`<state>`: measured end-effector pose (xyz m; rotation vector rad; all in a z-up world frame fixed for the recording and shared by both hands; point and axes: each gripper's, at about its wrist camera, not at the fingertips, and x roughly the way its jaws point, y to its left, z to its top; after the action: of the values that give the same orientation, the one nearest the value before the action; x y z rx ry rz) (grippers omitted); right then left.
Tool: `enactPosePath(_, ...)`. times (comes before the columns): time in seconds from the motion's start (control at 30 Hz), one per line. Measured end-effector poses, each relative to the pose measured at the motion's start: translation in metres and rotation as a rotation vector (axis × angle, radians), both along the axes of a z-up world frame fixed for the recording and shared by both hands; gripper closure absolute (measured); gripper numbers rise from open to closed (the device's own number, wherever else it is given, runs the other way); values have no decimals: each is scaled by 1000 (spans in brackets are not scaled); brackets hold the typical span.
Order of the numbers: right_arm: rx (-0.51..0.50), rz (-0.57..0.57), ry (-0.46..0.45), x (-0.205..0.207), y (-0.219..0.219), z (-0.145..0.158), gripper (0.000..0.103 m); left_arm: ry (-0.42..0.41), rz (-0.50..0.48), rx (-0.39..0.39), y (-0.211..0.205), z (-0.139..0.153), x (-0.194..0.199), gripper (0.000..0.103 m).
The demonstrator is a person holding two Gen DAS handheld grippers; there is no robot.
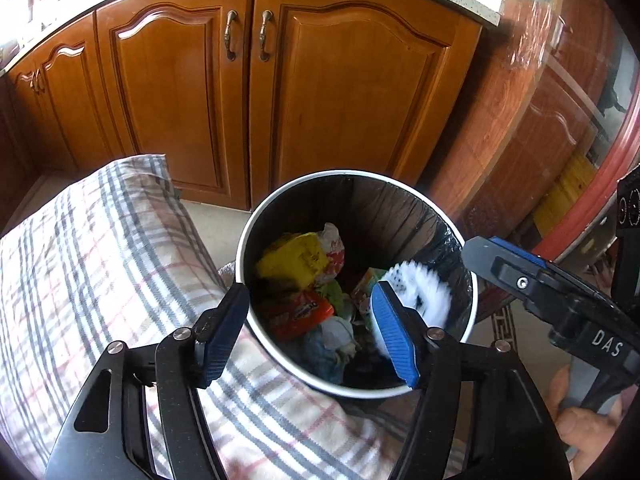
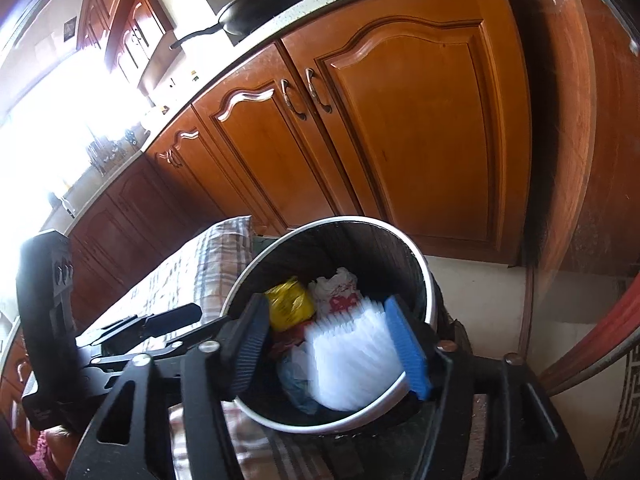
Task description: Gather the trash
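A round bin (image 1: 256, 216) with a white rim and a black liner stands on the floor; it also shows in the right wrist view (image 2: 424, 276). Inside lie a yellow wrapper (image 1: 296, 256), an orange packet (image 1: 300, 312) and other trash. A white pleated paper piece (image 2: 352, 356) sits loose in the bin, blurred, against the right finger of my right gripper (image 2: 332, 356), which is open above the bin. The paper also shows in the left wrist view (image 1: 416, 292). My left gripper (image 1: 308, 336) is open and empty over the bin's near rim.
A checked cloth (image 1: 100, 264) covers a surface left of the bin. Wooden cabinet doors (image 1: 320, 92) stand behind it. A black pan (image 2: 260, 4) sits on the counter. A patterned rug (image 2: 624, 412) lies at the right.
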<state>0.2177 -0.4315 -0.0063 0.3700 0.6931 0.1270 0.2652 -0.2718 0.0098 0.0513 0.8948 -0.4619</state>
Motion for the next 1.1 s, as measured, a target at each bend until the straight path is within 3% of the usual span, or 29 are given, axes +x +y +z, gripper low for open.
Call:
enactPosePath(0.17, 8, -9, -20, -10, 4, 5, 31, -1, 18, -27, 21, -1, -15, 36)
enactPosePath(0.27, 27, -15, -39, -22, 7, 7, 23, -8, 33, -46, 39, -2, -31, 35)
enactPosePath(0.4, 42, -26, -58, -40, 17, 6, 13, -21, 63, -74, 63, -2, -53, 29)
enactPosePath(0.6, 42, -25, -70, -70, 43, -3, 6, -48, 111, -122, 105, -4, -90, 23)
enactPosePath(0.8, -5, -20, -80, -96, 77, -11, 3, -121, 164, -134, 146, -1, -126, 15)
enactPosePath(0.97, -30, -27, -116, -109, 96, -10, 2, -154, 197, -157, 168, 5, -141, 14)
enactPosePath(1.1, -73, -52, -159, -118, 106, 2, 2, -227, 185, -149, 174, 21, -153, 14)
